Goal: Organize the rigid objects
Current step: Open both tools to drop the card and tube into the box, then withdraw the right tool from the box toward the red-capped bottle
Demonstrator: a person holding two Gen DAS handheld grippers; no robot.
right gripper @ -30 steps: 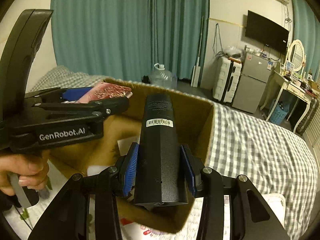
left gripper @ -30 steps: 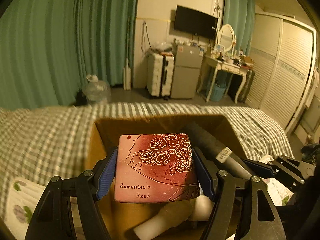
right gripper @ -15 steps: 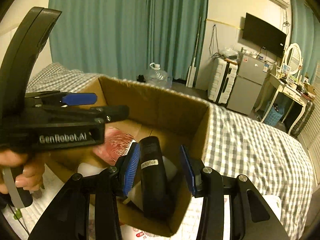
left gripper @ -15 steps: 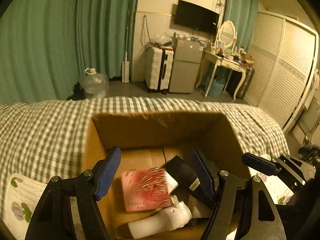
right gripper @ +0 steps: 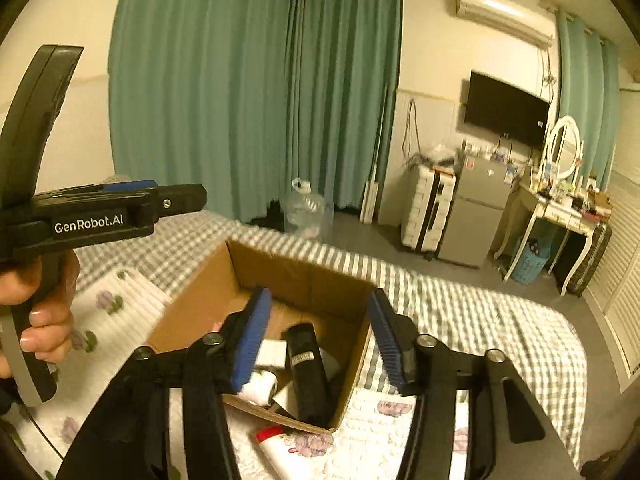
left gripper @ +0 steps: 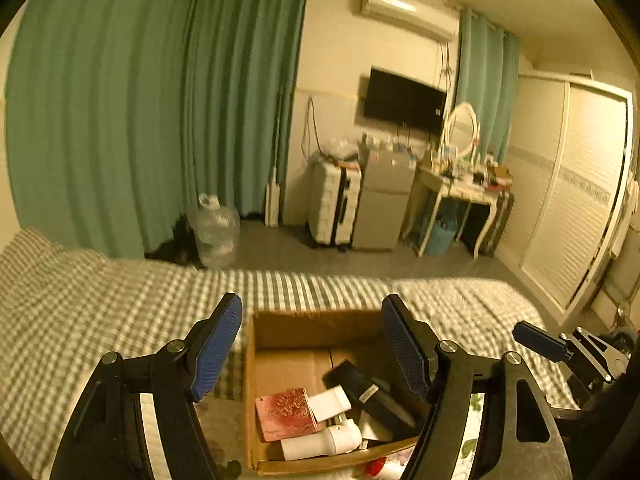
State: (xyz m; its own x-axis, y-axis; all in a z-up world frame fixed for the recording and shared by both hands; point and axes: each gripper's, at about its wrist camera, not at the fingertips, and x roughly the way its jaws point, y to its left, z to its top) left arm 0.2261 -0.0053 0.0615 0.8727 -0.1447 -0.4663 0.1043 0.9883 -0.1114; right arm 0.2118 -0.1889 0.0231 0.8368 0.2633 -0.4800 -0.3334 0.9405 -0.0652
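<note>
An open cardboard box (left gripper: 312, 322) (right gripper: 208, 280) stands on the checked bed. Inside lie a red rose-patterned tin (left gripper: 286, 414), a long black device (left gripper: 374, 394) (right gripper: 308, 372) with a barcode label, and white bottles (left gripper: 324, 442) (right gripper: 260, 388). My left gripper (left gripper: 314, 346) is open and empty, held above the box. My right gripper (right gripper: 318, 338) is open and empty too, above the box's right side. The left gripper also shows at the left of the right wrist view (right gripper: 116, 208), held by a hand.
A white bottle with a red cap (right gripper: 280, 446) lies on a floral quilted mat (right gripper: 120, 304) in front of the box. Checked bedding (left gripper: 100, 300) surrounds the box. Beyond the bed are green curtains, a water jug (left gripper: 214, 228), a suitcase, a small fridge and a dressing table.
Both grippers opened: the red tin and the black device dropped into the box. Both grippers then rose and pulled back, so the box looks smaller and lower.
</note>
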